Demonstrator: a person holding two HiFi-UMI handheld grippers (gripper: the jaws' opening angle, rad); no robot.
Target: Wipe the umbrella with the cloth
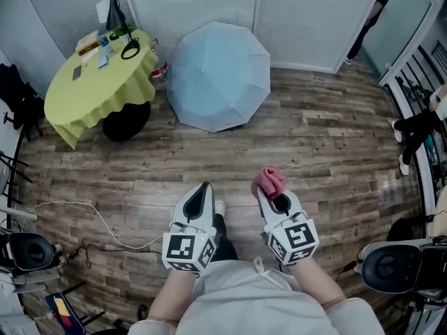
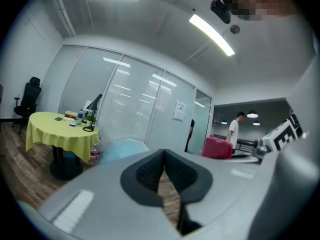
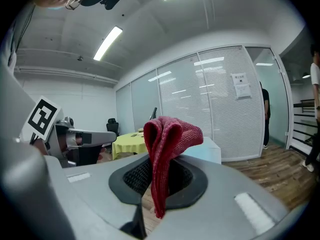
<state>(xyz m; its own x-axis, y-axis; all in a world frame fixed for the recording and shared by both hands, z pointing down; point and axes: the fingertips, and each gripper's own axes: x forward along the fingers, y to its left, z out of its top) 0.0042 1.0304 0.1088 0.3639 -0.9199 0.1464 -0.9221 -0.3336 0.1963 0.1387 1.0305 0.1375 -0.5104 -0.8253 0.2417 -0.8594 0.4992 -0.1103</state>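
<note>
An open light-blue umbrella rests on the wooden floor by the far wall, well ahead of both grippers; it shows as a pale dome in the left gripper view. My right gripper is shut on a folded red cloth, which stands up between the jaws. My left gripper is shut with nothing in it, its tips touching. Both are held side by side near my body.
A round table with a yellow-green cover stands left of the umbrella, carrying a lamp, bottles and small items. A water bottle sits between table and umbrella. Chairs and cables flank me. A person stands in the distance.
</note>
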